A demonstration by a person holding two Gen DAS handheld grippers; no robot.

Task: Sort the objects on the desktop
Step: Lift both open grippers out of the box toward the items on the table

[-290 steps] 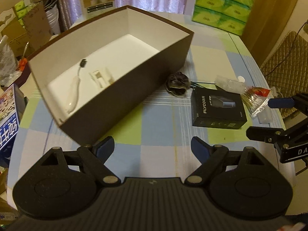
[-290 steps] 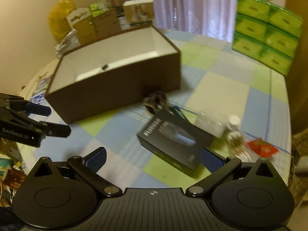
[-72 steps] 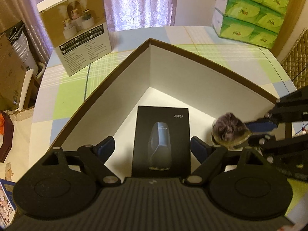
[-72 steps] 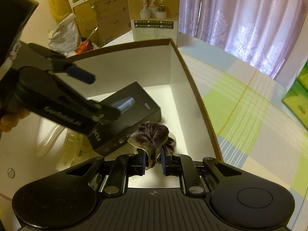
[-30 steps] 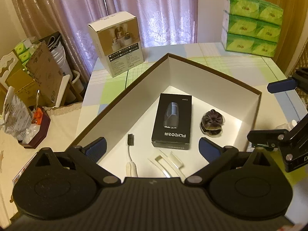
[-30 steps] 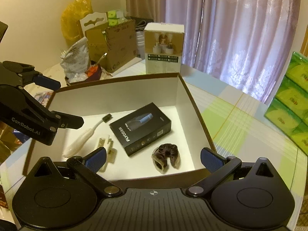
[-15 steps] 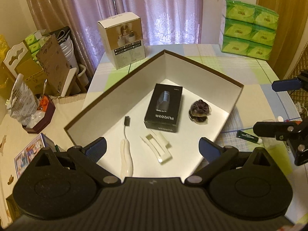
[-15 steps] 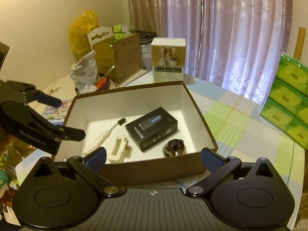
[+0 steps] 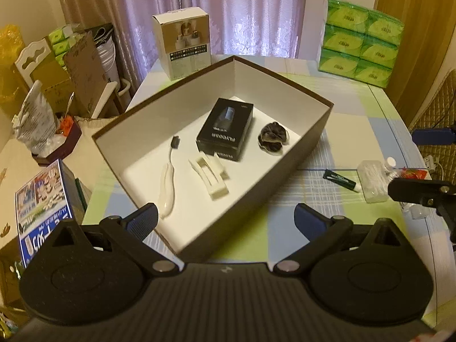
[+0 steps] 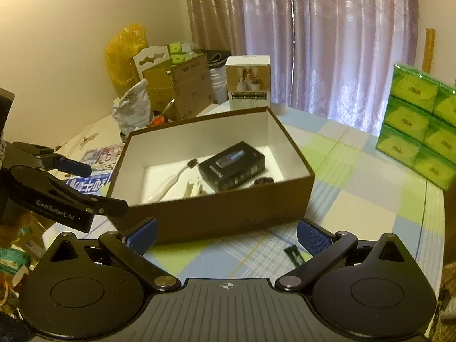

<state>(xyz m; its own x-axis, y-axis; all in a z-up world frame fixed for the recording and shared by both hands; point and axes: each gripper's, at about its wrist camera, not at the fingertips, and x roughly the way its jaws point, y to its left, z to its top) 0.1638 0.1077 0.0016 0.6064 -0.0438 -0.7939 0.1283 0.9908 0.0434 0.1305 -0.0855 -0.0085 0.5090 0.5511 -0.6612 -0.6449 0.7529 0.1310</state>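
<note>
Both my tongs are spread wide and carry nothing: the left tongs (image 9: 225, 218) hang just above the near corner of the brown box (image 9: 309, 145), and the right tongs (image 10: 226, 232) hover over the checked desk (image 10: 356, 188) in front of the box's long wall. Closest to my right tongs, just inside the right pad, lies the small dark green tube (image 10: 293, 255), flat on the desk and outside the box; that looks like the next thing to sort. To take it well, I would come down with the pads square across its narrow width, low enough to catch it without scraping the cloth. Just beyond it, to the right of my left tongs, sit a clear plastic case (image 9: 372, 181) and a small bottle (image 9: 390, 164). Farther ahead, in the box, rest the white toothbrush (image 9: 168, 182), the white hair clip (image 9: 211, 175), the black carton (image 9: 226, 128) and the dark scrunchie (image 9: 272, 139).
</note>
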